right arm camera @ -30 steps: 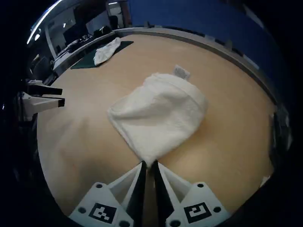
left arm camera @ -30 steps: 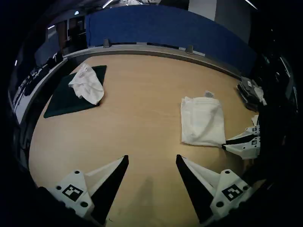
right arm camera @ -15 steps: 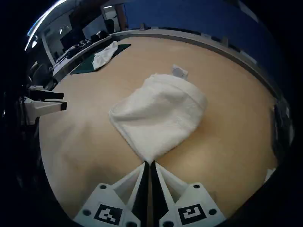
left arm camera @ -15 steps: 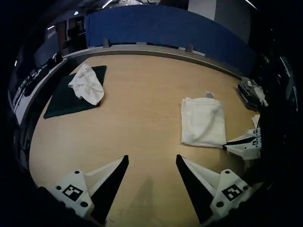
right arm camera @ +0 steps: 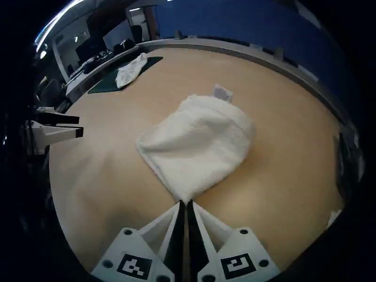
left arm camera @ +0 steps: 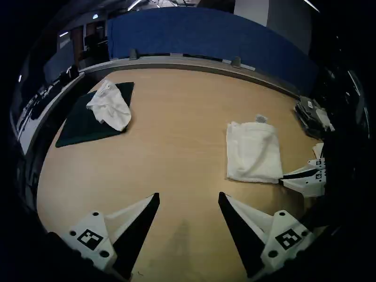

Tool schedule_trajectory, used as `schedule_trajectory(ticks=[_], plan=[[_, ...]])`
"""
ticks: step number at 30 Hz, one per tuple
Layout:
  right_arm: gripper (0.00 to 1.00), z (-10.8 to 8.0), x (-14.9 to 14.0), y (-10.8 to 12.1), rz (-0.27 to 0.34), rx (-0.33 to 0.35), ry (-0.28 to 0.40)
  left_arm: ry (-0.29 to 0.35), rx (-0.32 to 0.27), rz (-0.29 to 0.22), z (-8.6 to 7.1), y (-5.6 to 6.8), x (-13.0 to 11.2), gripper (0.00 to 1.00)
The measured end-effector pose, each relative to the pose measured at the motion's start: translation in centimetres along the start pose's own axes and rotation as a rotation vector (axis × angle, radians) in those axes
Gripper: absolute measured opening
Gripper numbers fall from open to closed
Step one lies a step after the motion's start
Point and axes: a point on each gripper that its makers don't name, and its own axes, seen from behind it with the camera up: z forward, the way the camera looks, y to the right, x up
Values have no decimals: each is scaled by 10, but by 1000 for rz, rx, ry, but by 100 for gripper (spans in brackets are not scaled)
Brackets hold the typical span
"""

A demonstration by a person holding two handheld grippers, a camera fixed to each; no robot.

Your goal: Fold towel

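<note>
A folded white towel (left arm camera: 254,151) lies flat on the wooden table (left arm camera: 178,122), right of centre in the left gripper view. In the right gripper view the towel (right arm camera: 197,143) is straight ahead, its near corner running into my right gripper (right arm camera: 184,203), which is shut on that corner. The same right gripper (left arm camera: 282,179) touches the towel's near right corner in the left gripper view. My left gripper (left arm camera: 188,195) hovers open over bare table, well left of the towel, holding nothing. It also appears at the left edge of the right gripper view as the left gripper (right arm camera: 77,129).
A crumpled white cloth (left arm camera: 110,104) rests on a dark green mat (left arm camera: 80,127) at the table's far left. A blue partition (left arm camera: 211,37) runs along the back edge. Dark items (left arm camera: 310,115) sit at the far right edge.
The right gripper's fingers have gone from slightly apart to shut on the towel's near corner. The towel has barely shifted. The left gripper has stayed open and in place.
</note>
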Motion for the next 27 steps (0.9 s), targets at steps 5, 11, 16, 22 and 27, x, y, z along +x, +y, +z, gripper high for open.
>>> schedule_trajectory(ticks=[5, 11, 16, 22, 27], plan=[[4, -10, 11, 2, -17, -10, 29, 1, 2, 0, -3, -1, 1, 93], [4, -30, 38, 4, -31, -16, 95, 11, 2, 1, -5, -2, 6, 93], [4, -55, 65, 7, -53, -19, 151, 23, 0, 0, -9, -3, 12, 93], [4, -90, 94, 10, -83, -18, 202, 38, -5, -6, -15, -3, 18, 93], [4, -120, 112, 12, -116, -21, 232, 52, -7, -3, -22, -2, 24, 93]])
